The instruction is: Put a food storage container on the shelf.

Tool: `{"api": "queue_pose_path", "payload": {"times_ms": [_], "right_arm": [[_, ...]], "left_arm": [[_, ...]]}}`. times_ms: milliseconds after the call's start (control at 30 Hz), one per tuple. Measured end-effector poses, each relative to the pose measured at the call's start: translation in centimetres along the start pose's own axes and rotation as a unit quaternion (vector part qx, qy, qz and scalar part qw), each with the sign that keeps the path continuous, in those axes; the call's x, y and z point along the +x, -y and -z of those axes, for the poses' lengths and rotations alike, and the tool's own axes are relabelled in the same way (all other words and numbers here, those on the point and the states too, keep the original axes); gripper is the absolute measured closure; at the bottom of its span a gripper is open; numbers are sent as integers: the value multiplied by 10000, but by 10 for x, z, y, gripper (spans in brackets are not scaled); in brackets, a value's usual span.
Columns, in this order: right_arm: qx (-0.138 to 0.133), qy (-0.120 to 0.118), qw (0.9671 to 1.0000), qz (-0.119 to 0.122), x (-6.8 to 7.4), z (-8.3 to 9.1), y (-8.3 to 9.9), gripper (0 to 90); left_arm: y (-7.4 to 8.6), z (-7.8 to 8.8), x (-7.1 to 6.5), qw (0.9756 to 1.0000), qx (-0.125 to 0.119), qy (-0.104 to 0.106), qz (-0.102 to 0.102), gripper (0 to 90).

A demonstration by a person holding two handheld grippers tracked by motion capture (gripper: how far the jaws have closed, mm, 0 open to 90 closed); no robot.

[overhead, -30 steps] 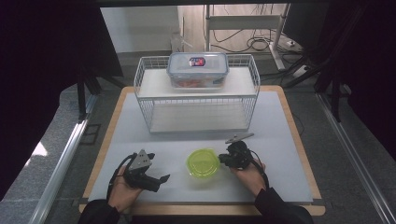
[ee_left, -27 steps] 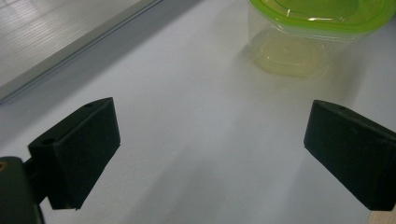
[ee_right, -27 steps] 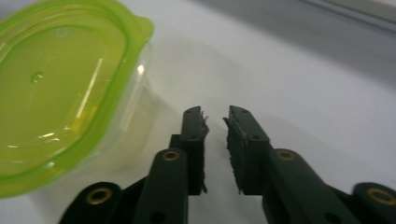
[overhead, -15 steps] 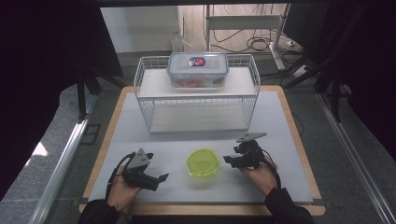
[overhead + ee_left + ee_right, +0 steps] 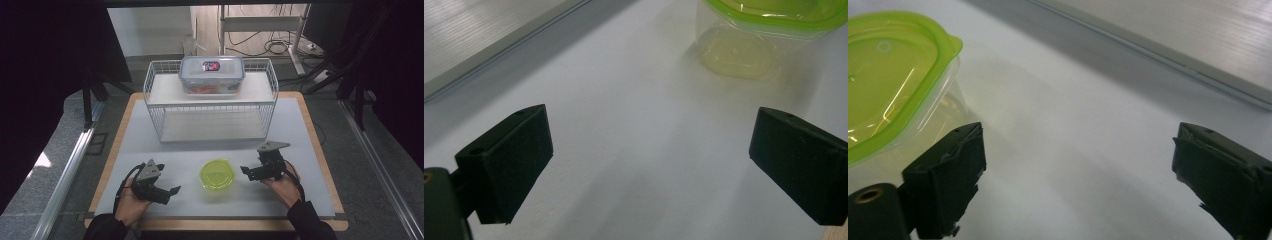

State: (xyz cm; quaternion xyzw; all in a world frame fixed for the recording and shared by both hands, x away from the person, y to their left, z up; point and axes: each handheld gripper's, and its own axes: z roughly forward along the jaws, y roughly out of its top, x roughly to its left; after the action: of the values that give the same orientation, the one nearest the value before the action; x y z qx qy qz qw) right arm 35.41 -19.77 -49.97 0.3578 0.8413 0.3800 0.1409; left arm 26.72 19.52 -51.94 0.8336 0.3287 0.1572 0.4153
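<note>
A small clear plastic container with a lime-green lid point(image 5: 217, 173) is seen on the white tabletop point(image 5: 300, 125), at 6 o'clock from the white wire rack point(image 5: 210, 107). The right gripper point(image 5: 248, 172) is held just beside it at 3 o'clock; its jaws have just been opening, nothing is gripped. The left gripper point(image 5: 170, 192) is held wide open and empty at 8 o'clock. Risk: the light container could be nudged or tipped by a near jaw if either gripper is swung inward.
</note>
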Motion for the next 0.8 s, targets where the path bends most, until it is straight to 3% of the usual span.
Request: {"api": "queue_pose_path", "payload": {"times_ms": [233,400,567,800], "right_arm": [[-73,-26,10000,14,2,3,-3,34],[-50,-288,9995,-83,7,9,-11,30],[-22,-368,9993,-67,13,11,-19,22],[-73,-758,9970,-138,21,12,-30,157]], "left_arm": [[0,0,0,10000,-9,-2,2,38],[0,0,0,10000,-7,-14,0,38],[0,0,0,10000,-5,-19,9,38],[0,0,0,10000,-6,-20,11,38]]}}
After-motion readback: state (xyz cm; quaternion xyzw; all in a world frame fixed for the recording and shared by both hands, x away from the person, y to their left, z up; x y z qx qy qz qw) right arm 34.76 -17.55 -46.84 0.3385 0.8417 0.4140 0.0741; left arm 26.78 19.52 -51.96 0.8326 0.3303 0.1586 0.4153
